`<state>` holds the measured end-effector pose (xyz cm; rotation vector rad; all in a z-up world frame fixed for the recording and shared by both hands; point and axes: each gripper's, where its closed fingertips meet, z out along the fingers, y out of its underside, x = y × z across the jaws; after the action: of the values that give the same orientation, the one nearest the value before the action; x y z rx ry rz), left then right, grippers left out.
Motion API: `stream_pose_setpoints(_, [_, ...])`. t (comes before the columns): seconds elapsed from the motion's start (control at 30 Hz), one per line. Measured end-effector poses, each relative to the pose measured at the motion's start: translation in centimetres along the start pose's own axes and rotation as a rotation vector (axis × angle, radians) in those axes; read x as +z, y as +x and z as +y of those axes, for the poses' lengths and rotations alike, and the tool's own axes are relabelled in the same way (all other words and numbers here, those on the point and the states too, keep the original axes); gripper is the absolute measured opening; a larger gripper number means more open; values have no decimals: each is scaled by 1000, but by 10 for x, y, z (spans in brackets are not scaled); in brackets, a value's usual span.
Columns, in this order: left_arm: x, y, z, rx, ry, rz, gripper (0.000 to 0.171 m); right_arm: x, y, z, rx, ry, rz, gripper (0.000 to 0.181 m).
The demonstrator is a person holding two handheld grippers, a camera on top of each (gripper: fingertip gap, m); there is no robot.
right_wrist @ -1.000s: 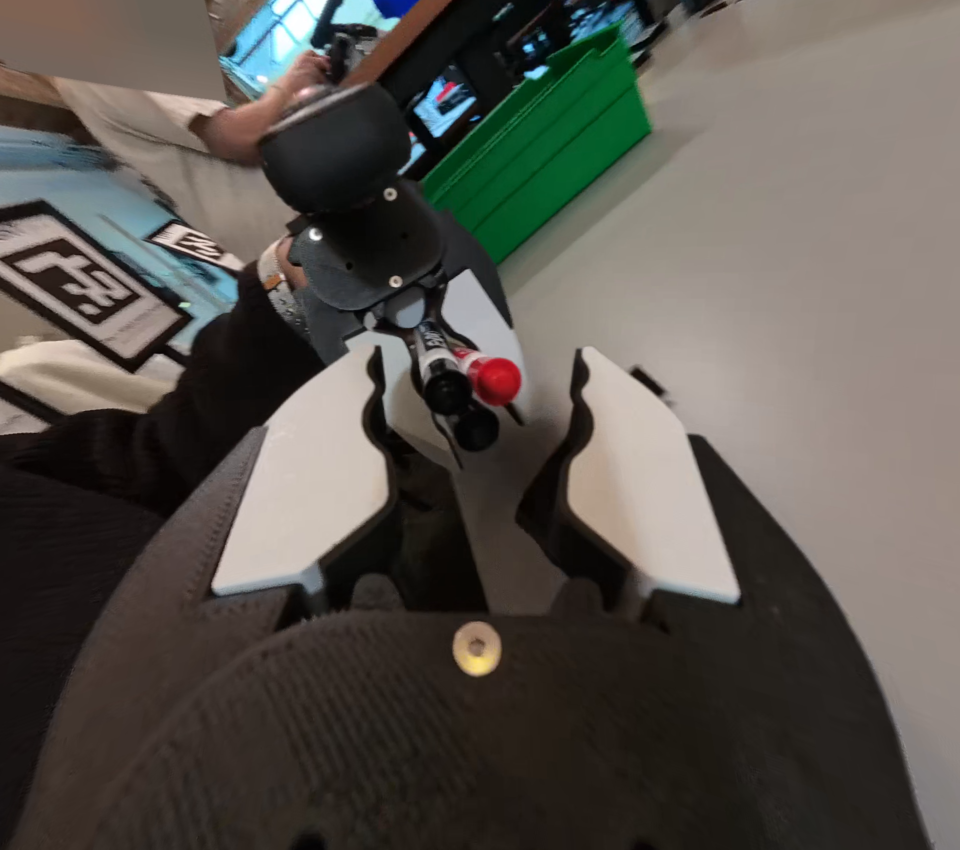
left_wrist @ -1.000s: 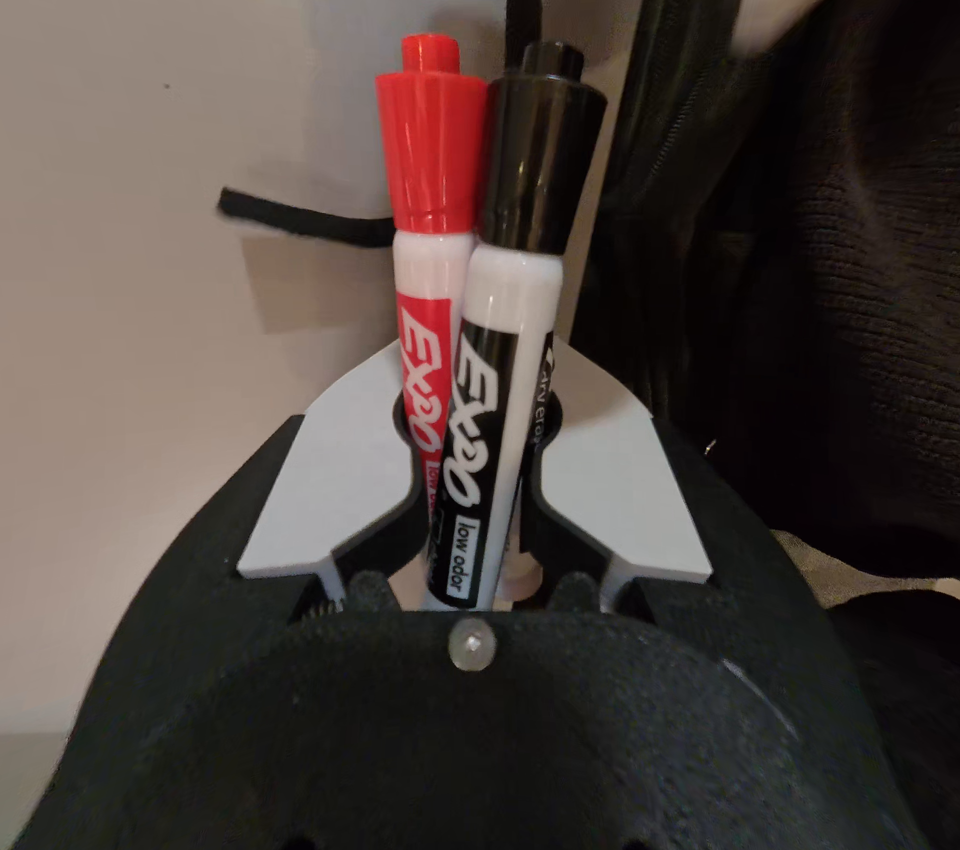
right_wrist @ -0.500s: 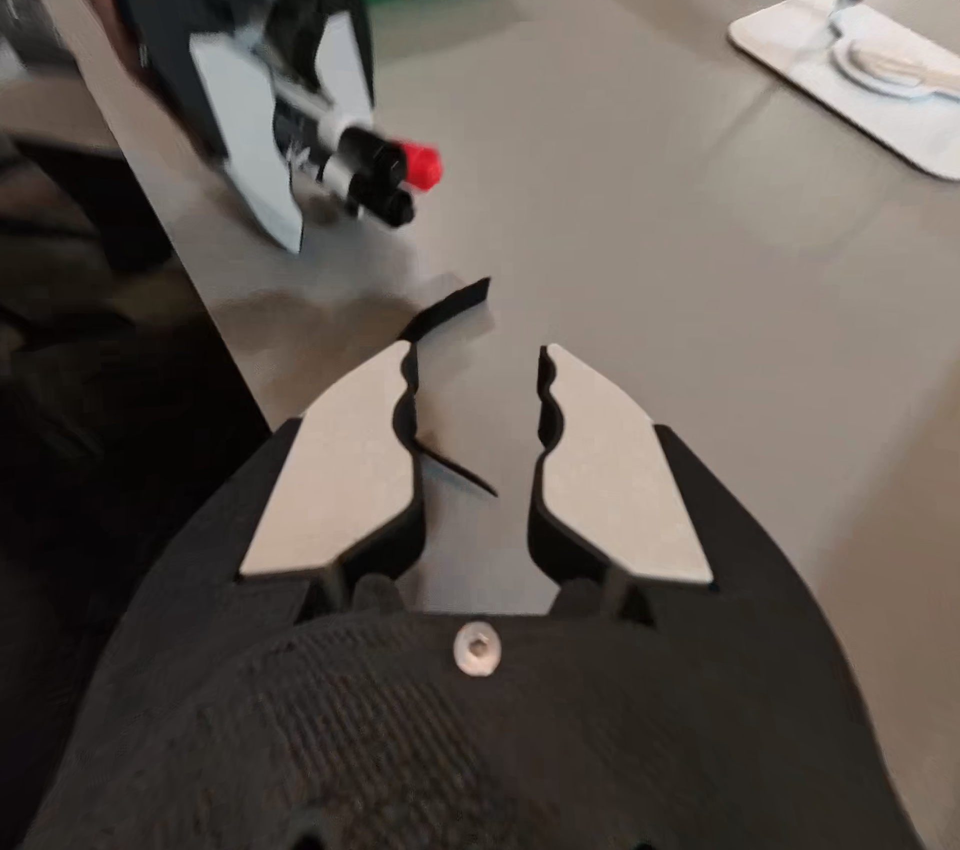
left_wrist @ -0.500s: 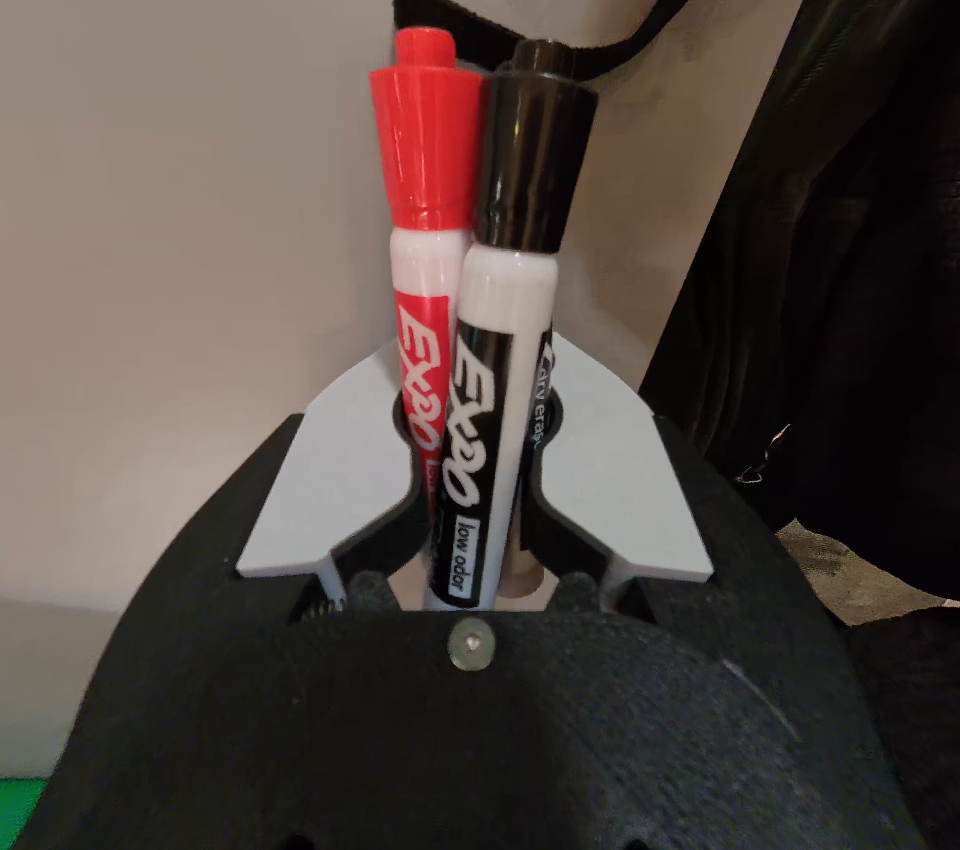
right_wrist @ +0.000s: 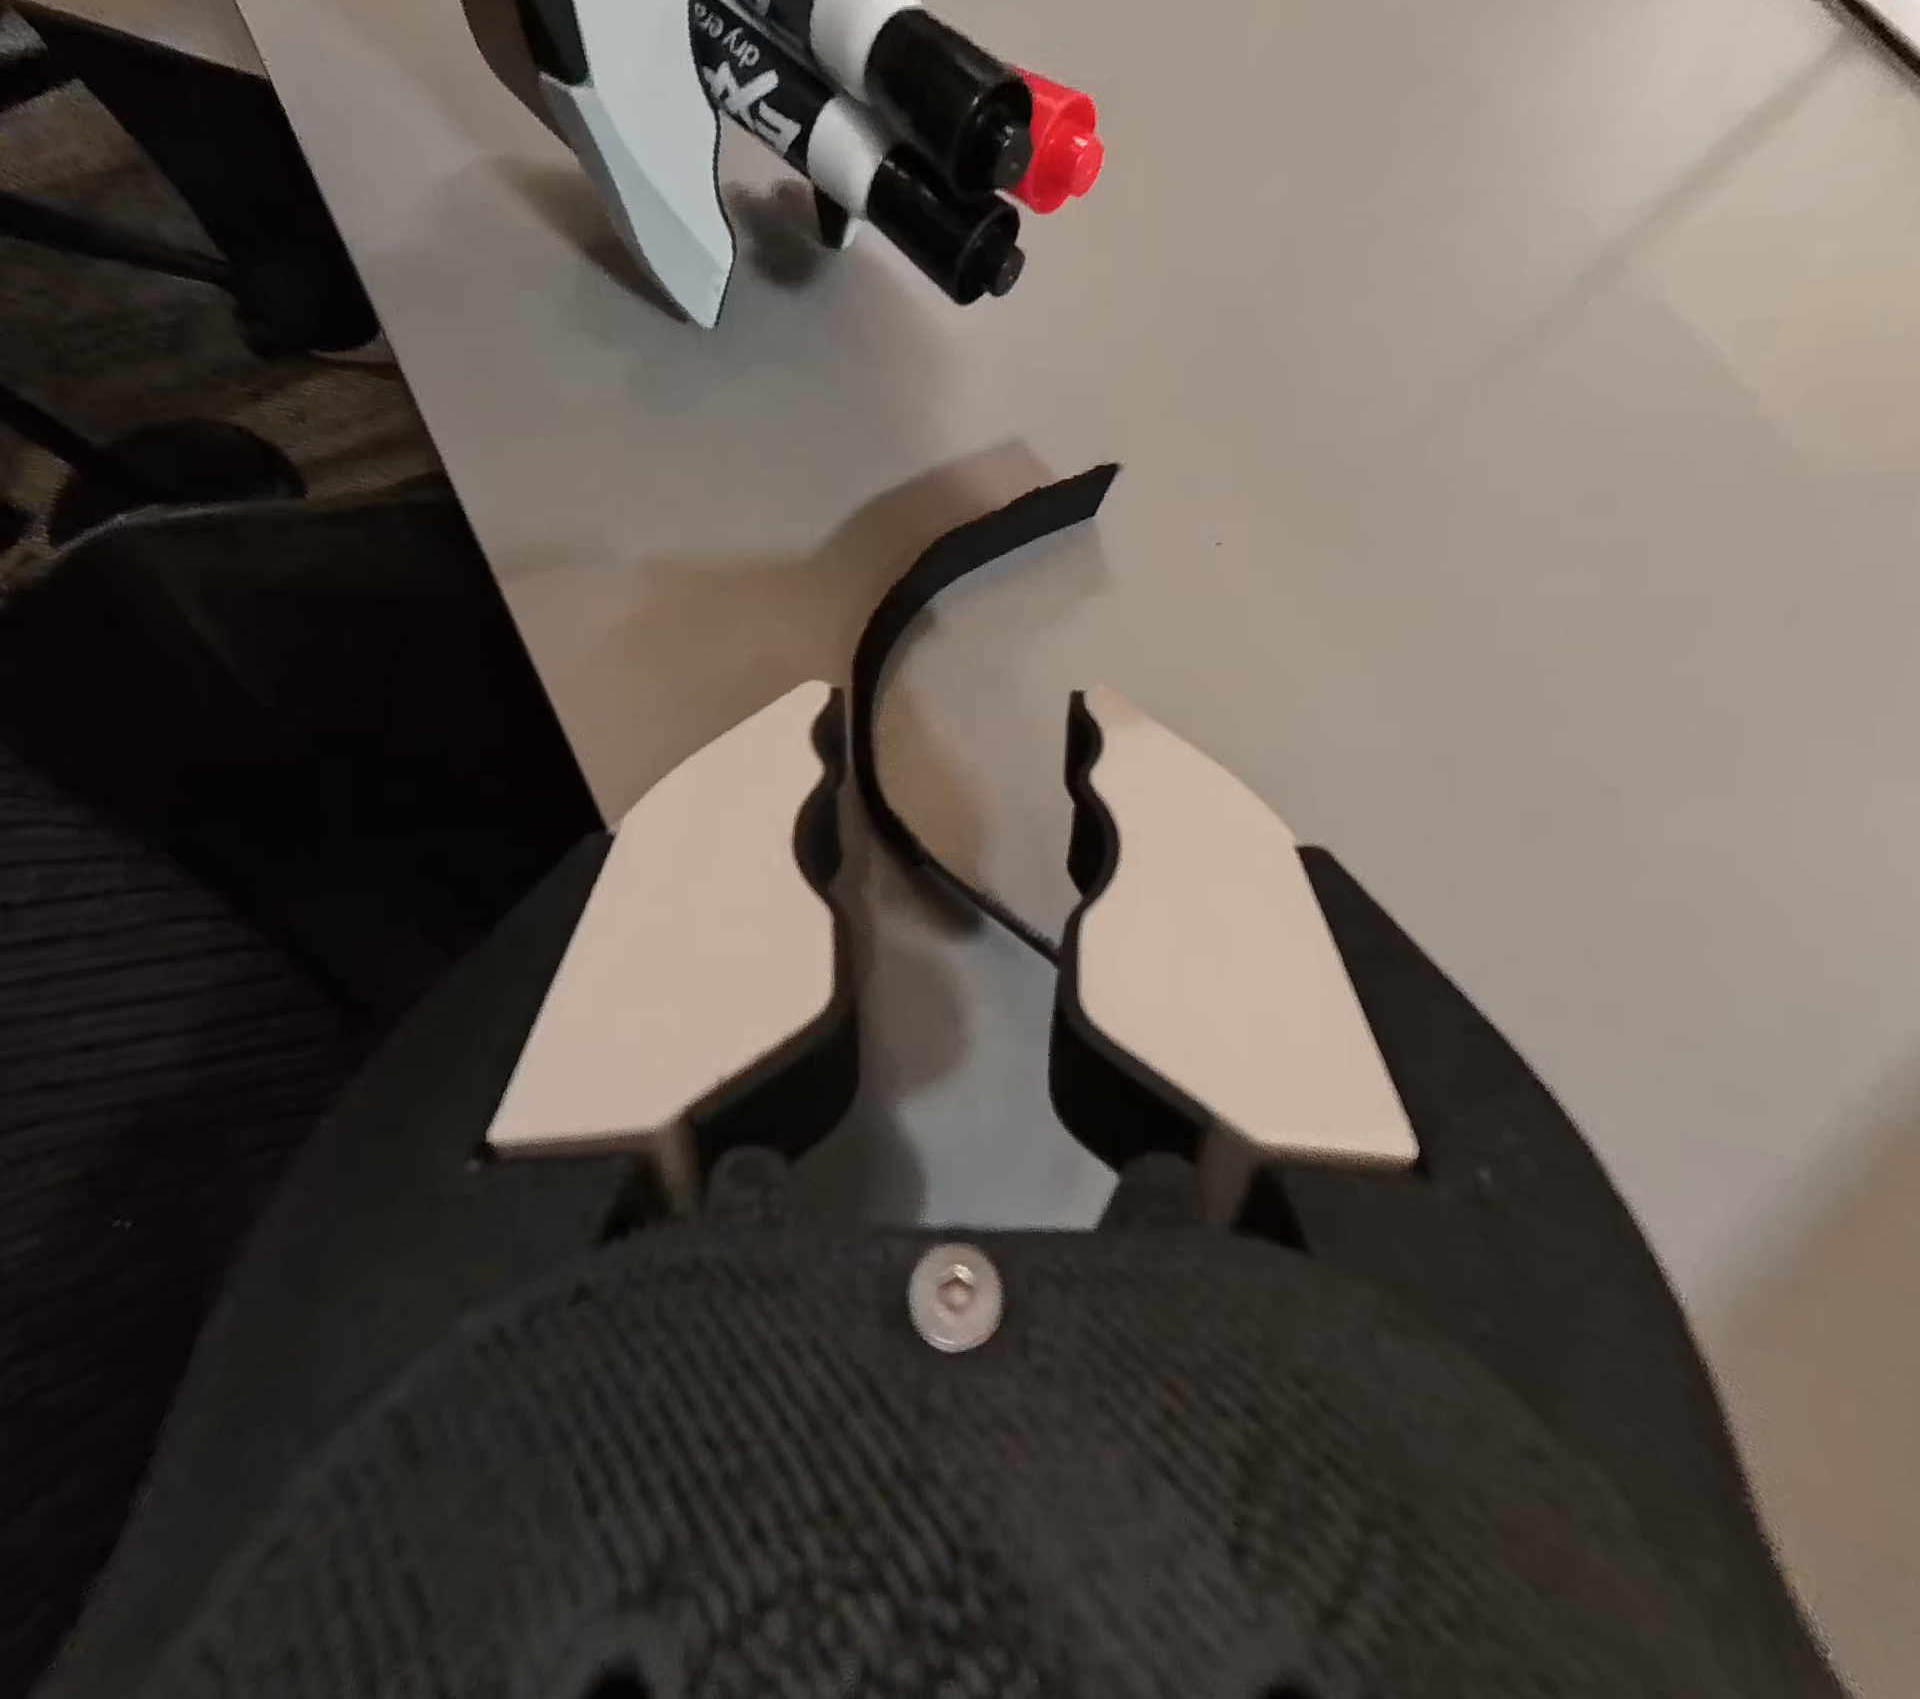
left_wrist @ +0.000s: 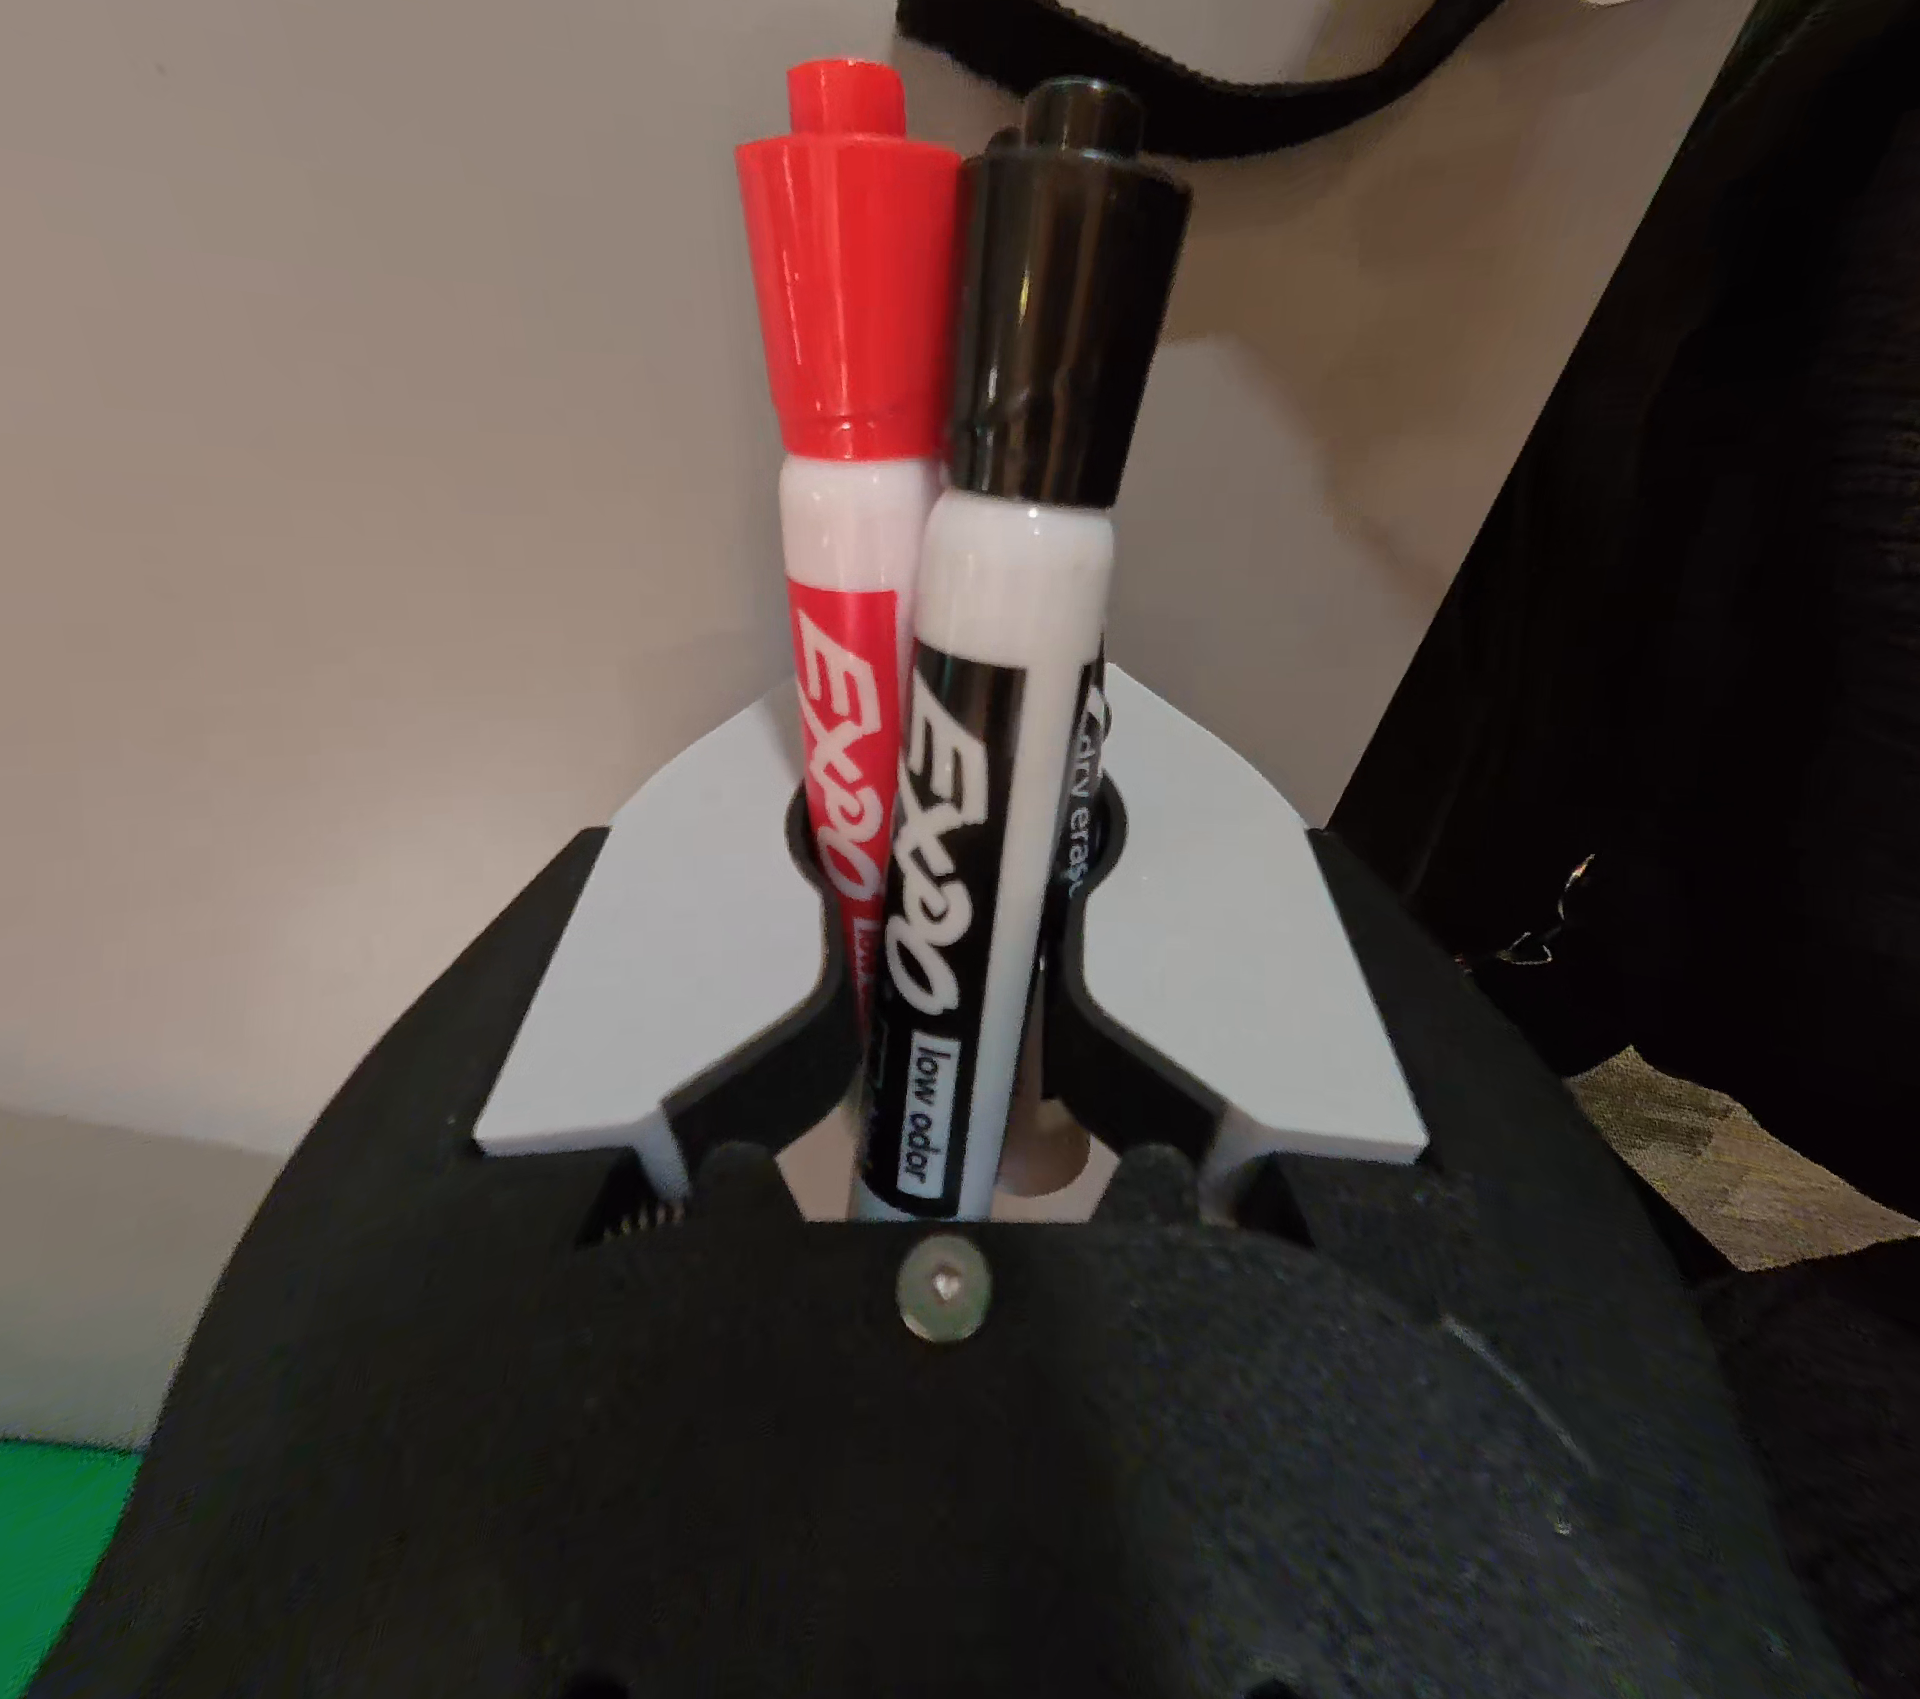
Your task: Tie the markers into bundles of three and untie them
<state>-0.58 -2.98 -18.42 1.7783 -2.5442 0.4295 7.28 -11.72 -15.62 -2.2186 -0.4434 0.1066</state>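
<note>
The right gripper (right_wrist: 951,766) has its fingers partly spread over the tabletop (right_wrist: 1455,423), a curled black strap (right_wrist: 894,641) lying between the tips, nothing gripped. Farther off, the left gripper (left_wrist: 951,802) is clamped around three markers (left_wrist: 966,818), caps pointing outward above the tabletop.

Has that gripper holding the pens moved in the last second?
Yes. In the right wrist view the left gripper and its markers now sit beyond the black strap on the table, not close ahead.
</note>
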Motion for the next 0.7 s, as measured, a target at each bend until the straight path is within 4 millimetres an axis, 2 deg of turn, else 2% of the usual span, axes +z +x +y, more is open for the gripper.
stream_pose_setpoints(0.17, [-1,0,-1,-22,35,23,43,-5,4,-6,52,45,-7,39])
stream_pose_setpoints(0.37, [0,1,0,-12,10,-3,44,-10,-3,-18,153,114,-85,37])
stream_pose_setpoints(0.7, [2,0,1,1,-36,-81,44,-18,4,-19,267,150,-121,36])
